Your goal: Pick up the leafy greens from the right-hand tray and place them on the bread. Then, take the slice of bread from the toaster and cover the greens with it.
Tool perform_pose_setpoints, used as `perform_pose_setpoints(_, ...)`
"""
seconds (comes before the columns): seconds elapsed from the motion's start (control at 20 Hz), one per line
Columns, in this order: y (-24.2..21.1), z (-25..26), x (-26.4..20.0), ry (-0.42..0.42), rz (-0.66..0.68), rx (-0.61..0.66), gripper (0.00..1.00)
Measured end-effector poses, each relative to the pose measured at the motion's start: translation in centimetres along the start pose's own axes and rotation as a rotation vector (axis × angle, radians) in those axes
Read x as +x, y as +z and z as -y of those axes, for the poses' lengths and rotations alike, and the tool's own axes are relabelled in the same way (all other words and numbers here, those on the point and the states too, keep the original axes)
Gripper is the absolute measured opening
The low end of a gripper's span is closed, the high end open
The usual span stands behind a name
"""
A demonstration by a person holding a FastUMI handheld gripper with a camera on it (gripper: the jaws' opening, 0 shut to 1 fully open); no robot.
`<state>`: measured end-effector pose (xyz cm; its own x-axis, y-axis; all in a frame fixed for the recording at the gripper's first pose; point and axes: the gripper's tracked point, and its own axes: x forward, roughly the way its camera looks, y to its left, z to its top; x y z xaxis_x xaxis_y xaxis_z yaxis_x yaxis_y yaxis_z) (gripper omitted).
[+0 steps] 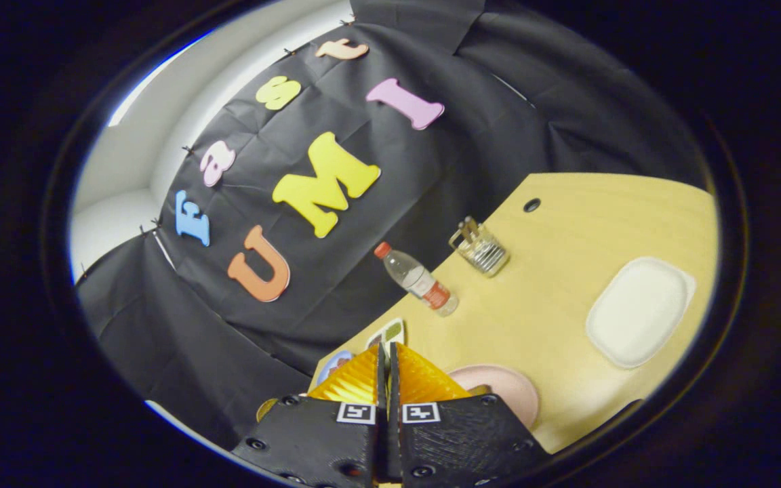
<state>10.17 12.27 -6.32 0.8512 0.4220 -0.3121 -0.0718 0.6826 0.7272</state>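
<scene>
While your gripper (388, 359) rides tilted above the desk (567, 298), this is how things lie:
Fingers: the orange fingers (356, 379) are pressed together, nothing between them.
White tray (640, 310): well beyond the fingers and off to their right; it looks bare, no greens visible.
Pink plate (509, 388): just right of the fingertips, partly hidden; any bread on it can't be made out.
Toaster (480, 247): far ahead by the bottle (419, 279), likely the wire rack.
Next move: swing right toward the tray, by my judgement.

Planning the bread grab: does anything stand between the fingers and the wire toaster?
Yes. A clear plastic water bottle with a red cap sits on the wooden table, roughly between the shut, empty fingers and the wire toaster.
</scene>
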Motion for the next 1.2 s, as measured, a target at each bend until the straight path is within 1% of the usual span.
perform_pose_setpoints(0.05,-1.6,-0.8,0.9,0.02,-0.023,0.022,0.0)
perform_pose_setpoints(0.2,-6.1,-1.5,3.2,0.046,-0.11,0.087,0.0)
perform_pose_setpoints(0.3,-7.8,-1.4,4.0,0.047,-0.15,0.129,0.0)
perform_pose_setpoints(0.35,-8.2,-1.0,4.2,0.042,-0.156,0.127,0.0)
perform_pose_setpoints(0.45,-7.6,0.3,4.4,0.015,-0.125,0.094,0.0)
perform_pose_setpoints(0.55,-6.3,2.2,4.4,-0.026,-0.077,0.046,0.0)
perform_pose_setpoints(0.65,-5.7,4.4,4.1,-0.068,-0.055,0.015,0.0)
perform_pose_setpoints(0.8,-6.0,6.8,4.1,-0.104,-0.066,-0.002,0.0)
perform_pose_setpoints(0.9,-6.6,8.0,4.1,-0.135,-0.08,-0.042,0.0)
perform_pose_setpoints(1.0,-6.3,9.1,3.8,-0.177,-0.064,-0.101,0.0)
perform_pose_setpoints(1.1,-5.9,10.0,3.3,-0.223,-0.04,-0.17,0.03)
perform_pose_setpoints(1.2,-5.9,10.3,3.0,-0.246,-0.039,-0.215,0.15)
